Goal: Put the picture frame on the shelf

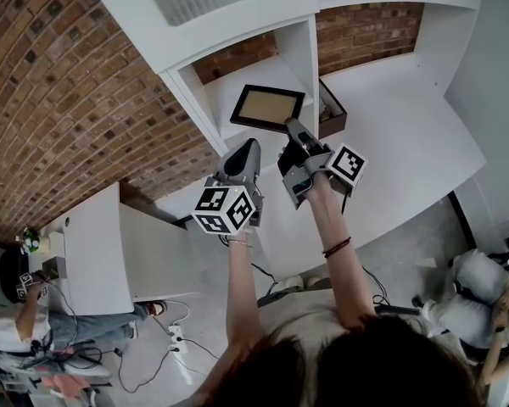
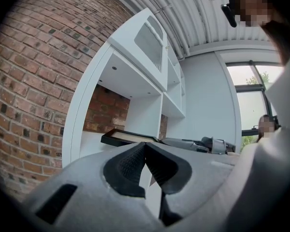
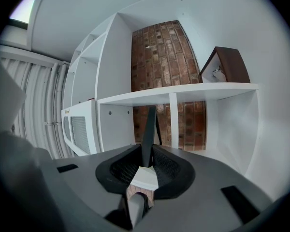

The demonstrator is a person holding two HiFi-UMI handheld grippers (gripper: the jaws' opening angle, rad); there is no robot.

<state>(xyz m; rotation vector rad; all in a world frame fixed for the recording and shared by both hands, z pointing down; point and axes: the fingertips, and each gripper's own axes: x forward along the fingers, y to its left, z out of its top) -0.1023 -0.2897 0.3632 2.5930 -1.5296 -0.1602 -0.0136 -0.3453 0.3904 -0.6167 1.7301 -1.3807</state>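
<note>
Right gripper (image 1: 293, 128) jaws are pinching the picture frame (image 1: 267, 107) edge at the shelf (image 1: 306, 58). Left gripper (image 1: 247, 148) jaws are sitting closed, empty. The thin grip is risking the frame pivoting and clipping the shelf.

Matt picture frame (image 1: 267, 108), rough brick wall (image 1: 59, 100)

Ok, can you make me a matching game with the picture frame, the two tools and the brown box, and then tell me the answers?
Things:
1. picture frame
2. left tool
3. right tool
4. brown box

Clues:
A. shut tight with nothing in it
B. sits on a white shelf board
C. black rim, tan middle
D. squeezing the picture frame by its edge

Right pairs: 1-C, 2-A, 3-D, 4-B.
</note>
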